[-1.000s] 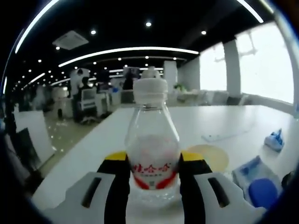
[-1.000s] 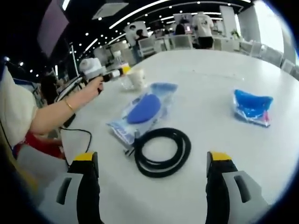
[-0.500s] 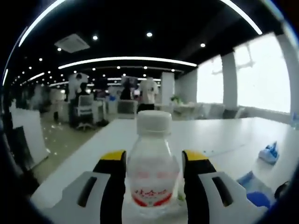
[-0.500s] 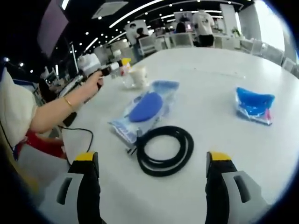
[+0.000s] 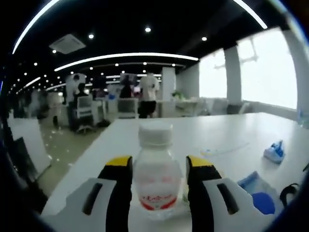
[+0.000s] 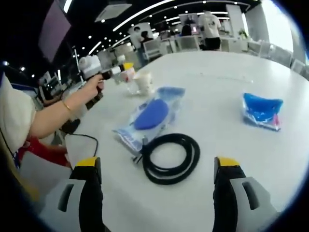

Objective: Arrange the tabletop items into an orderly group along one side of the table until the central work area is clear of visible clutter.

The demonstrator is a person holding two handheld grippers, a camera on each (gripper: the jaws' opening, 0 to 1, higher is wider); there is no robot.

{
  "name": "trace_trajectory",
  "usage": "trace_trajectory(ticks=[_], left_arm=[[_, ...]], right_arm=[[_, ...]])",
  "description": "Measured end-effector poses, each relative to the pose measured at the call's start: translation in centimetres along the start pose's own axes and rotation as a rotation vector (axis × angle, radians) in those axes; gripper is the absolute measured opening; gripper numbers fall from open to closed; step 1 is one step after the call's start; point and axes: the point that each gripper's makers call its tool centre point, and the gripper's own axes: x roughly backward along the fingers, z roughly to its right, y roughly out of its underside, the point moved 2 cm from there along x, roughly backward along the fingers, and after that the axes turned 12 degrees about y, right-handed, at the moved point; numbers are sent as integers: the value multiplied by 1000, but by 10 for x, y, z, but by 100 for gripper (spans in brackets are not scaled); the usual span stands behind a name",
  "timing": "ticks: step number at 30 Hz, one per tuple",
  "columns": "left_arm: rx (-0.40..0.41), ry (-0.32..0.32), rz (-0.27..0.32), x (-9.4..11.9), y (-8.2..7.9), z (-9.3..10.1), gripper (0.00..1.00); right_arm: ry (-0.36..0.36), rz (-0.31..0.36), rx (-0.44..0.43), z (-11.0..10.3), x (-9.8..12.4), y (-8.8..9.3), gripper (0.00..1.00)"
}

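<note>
A clear plastic bottle (image 5: 157,176) with a white cap and a red label stands upright between my left gripper's (image 5: 155,163) yellow-tipped jaws, which are shut on it. The right gripper view shows that gripper (image 6: 115,73) in a person's hand at the table's far left, with the bottle (image 6: 127,74) next to a white cup (image 6: 144,82). My right gripper (image 6: 158,166) is open and holds nothing. It hangs above a coiled black hose (image 6: 169,152). Beyond the hose lie a clear packet with a blue item (image 6: 150,115) and a blue pouch (image 6: 261,110).
The white table (image 6: 212,77) runs far back, with its edge close on the left. A thin cable (image 6: 86,137) trails off that edge. In the left gripper view the blue pouch (image 5: 274,152) and the packet (image 5: 257,192) lie to the right. People and office chairs stand in the distance.
In the left gripper view the bottle now sits lower between the jaws, and the yellow disc behind it is out of sight. The right gripper has stayed put.
</note>
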Motion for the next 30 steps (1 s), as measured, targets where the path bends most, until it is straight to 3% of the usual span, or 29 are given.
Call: trace_trajectory(ticks=[12,14,16,19,24,30], left_arm=[[17,44,-18,-1,0,1,39],[63,30,10,1,-2,1,47],[19,-17,65,6,-13,-2,55],[2,-4,44,8,-17,7,62],[8,3,57,12,-21,21,72],[-14,4,26,17,-13,41,83]], right_arm=[[4,-20,-6,1,0,3,95],[3,-22,-7,1,0,4,95],[0,-24,-10,0,0,4,95],[2,-29,-16,1,0,5,96],[-4,-25,-20,-1,0,3,98],[-8,-22,-21,-2,1,2,99]])
